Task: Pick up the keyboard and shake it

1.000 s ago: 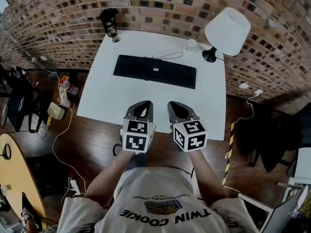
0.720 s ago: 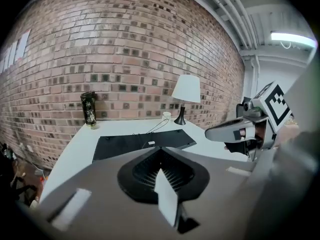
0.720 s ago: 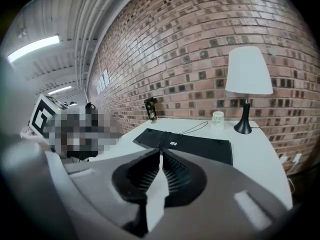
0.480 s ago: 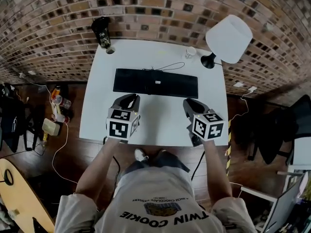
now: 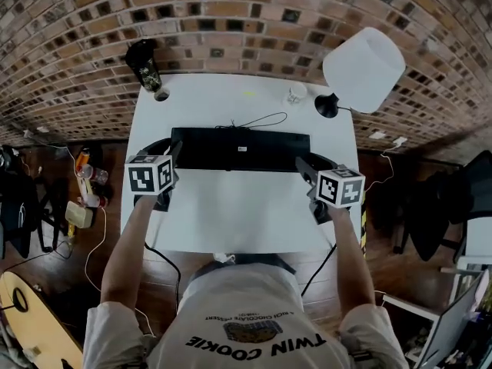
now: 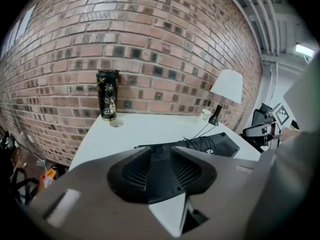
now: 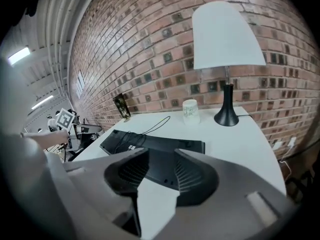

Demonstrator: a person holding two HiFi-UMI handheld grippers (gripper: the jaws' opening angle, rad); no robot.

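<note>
A black keyboard (image 5: 240,150) lies across the white table (image 5: 238,214), its thin cable (image 5: 261,119) looping behind it. My left gripper (image 5: 169,154) is at the keyboard's left end and my right gripper (image 5: 306,166) at its right end. Both have just been opening their jaws and stand open. In the left gripper view the keyboard (image 6: 212,145) runs away from the gap of the left gripper (image 6: 159,147). In the right gripper view the keyboard's (image 7: 150,145) near corner shows through the gap of the right gripper (image 7: 160,150). No pad presses on it.
A black patterned tumbler (image 5: 144,66) stands at the table's far left corner. A white lamp (image 5: 363,58) on a black base stands at the far right, with a small white cup (image 5: 297,94) beside it. A brick wall backs the table. Bags and cables lie on the floor at the left.
Both grippers have moved forward from the table's front edge and spread apart to the keyboard's two ends. Their jaws, shut before, now stand open.
</note>
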